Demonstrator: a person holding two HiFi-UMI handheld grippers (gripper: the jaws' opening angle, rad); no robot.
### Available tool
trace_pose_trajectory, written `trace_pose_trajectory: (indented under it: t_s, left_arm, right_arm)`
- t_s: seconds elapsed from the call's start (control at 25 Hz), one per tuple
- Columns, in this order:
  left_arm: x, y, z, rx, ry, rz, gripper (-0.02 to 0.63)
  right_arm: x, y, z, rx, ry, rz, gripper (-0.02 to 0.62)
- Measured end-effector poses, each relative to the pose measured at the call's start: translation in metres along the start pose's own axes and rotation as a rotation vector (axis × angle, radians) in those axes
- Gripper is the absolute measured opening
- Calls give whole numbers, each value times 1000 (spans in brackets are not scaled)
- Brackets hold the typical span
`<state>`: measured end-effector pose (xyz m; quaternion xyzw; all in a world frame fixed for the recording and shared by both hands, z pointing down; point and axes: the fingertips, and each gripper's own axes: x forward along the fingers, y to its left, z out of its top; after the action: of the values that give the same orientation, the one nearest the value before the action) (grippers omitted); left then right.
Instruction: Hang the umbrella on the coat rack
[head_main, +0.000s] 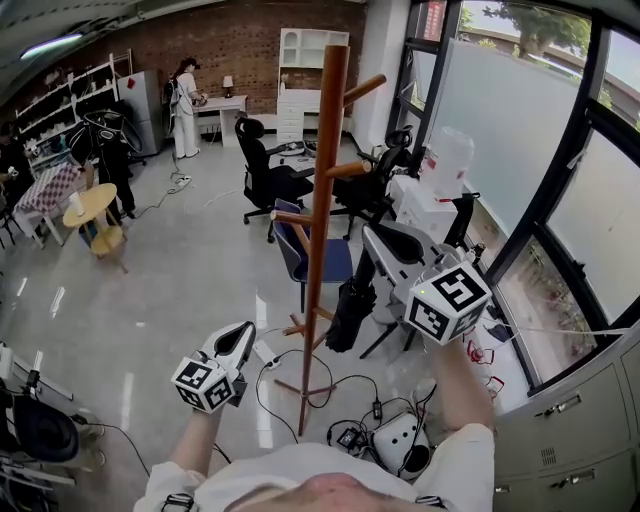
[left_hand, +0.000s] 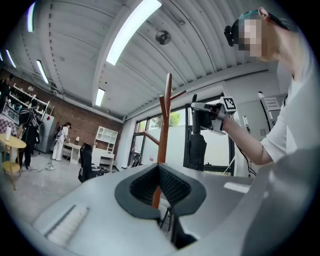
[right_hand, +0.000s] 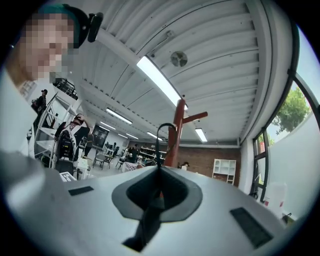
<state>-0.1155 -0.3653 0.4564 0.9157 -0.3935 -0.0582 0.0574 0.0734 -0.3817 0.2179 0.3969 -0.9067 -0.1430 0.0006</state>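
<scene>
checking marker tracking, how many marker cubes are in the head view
2. One marker cube sits on the left gripper, low and left of the coat rack pole. The other is on the right gripper, right of the pole. None seems hidden.

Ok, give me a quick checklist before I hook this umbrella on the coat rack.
1. Grip: right gripper shut on the strap loop: ok.
2. Load: umbrella folded, hanging below that gripper: ok.
3. Target: top peg of the coat rack bare: ok.
4. Loop over a peg: not ok, it is apart from the rack.
5. Other hand: left gripper empty, beside the pole without touching it: ok.
</scene>
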Motion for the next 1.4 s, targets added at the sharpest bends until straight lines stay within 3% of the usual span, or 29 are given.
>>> trace_pose_trajectory:
  t_s: [0.16,0.28,0.44,0.6,0.92,1.4]
  left_arm:
    - [5,20,63,5,-40,-27,9]
    - [7,31,98,65,-39,-20,9]
    - [8,35,135,127,-53,-15,9]
    - [12,33,160,146,-77,-23,9]
    - [19,37,168,167,-73,-24,9]
    - [19,46,150,159,-50,16,9]
  right_arm:
    - [13,-9,17,16,18,13,11]
    - [18,-9,24,-9,35,18,11]
    - [22,-10,29,-32,55,21,11]
    - [29,-17,36,21,69,17,11]
    - [43,-16,40,23,119,35,11]
    - [54,-15,21,102,171,69,11]
